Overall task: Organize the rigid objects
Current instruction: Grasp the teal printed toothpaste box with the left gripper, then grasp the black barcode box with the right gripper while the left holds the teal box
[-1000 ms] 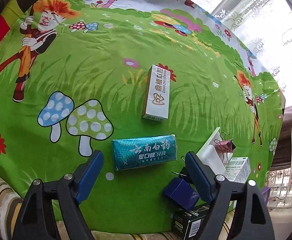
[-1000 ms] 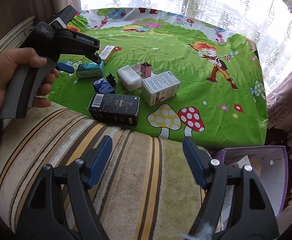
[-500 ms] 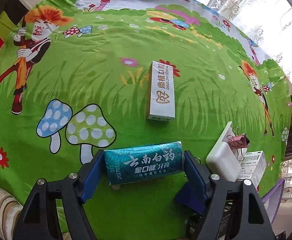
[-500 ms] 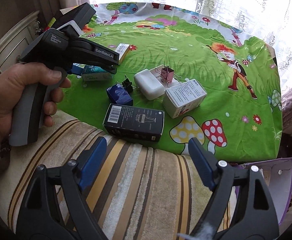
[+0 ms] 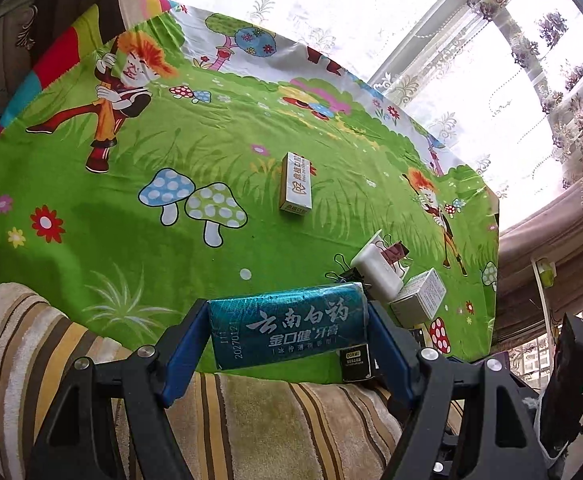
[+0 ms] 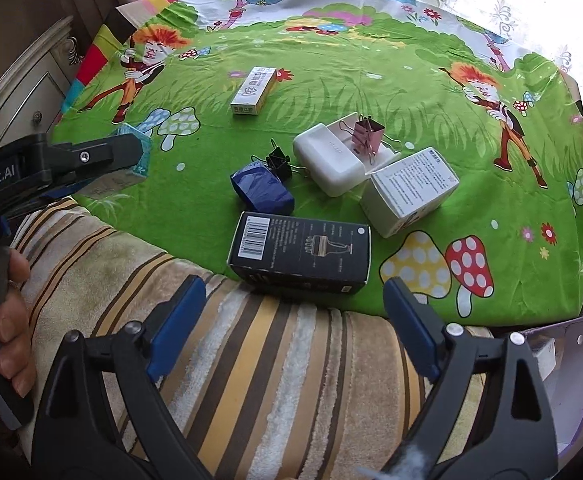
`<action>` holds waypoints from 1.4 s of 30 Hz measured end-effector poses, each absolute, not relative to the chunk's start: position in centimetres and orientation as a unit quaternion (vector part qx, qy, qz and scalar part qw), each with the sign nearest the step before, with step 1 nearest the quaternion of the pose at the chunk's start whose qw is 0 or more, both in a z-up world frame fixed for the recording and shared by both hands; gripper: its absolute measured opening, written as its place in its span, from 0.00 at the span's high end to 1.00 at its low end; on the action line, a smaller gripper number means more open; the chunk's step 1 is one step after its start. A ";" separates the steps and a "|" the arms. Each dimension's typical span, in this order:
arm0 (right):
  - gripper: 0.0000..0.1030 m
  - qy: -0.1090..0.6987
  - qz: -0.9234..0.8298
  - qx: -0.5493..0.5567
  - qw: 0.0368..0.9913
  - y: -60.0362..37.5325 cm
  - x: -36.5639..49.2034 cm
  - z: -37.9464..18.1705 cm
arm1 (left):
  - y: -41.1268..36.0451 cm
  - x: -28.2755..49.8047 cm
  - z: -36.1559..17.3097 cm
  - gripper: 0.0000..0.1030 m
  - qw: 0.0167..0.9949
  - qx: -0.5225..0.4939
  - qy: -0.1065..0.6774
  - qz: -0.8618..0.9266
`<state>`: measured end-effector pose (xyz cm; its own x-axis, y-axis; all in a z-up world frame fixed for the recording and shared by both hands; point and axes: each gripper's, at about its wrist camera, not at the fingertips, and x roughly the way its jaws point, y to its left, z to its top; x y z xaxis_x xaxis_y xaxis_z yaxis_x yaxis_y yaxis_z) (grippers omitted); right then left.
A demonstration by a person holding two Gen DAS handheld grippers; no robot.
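Our left tongs clenched on teal toothpaste box, lifted off the tabletop. Our right tongs, just widened, gape empty near black box.

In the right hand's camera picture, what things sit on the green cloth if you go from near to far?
Black box → blue box → black clip → pink clip → long white box.

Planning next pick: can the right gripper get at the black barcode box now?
Probably yes: the right gripper is open and empty, and the black box lies just ahead at the cloth's near edge, nothing between.
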<state>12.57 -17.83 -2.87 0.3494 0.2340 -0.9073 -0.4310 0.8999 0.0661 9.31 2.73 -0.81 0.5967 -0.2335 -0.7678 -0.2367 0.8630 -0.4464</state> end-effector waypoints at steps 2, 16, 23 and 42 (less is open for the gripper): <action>0.11 0.537 0.202 -0.094 0.814 -17.5 12.8 -3.1 | 2.8 8.4 -0.8 0.25 0.857 -0.266 0.442 0.002; 0.05 0.561 0.168 -0.090 0.806 -15.7 15.4 -4.8 | 3.3 8.4 -1.7 0.25 0.851 -0.283 0.443 -0.012; 0.04 0.559 0.154 -0.057 0.813 -17.0 15.8 -4.7 | 3.3 8.4 -1.9 0.25 0.849 -0.287 0.444 -0.015; 0.15 0.589 0.145 -0.063 0.792 -16.7 16.4 -6.6 | 2.8 8.8 -2.0 0.25 0.850 -0.273 0.450 -0.021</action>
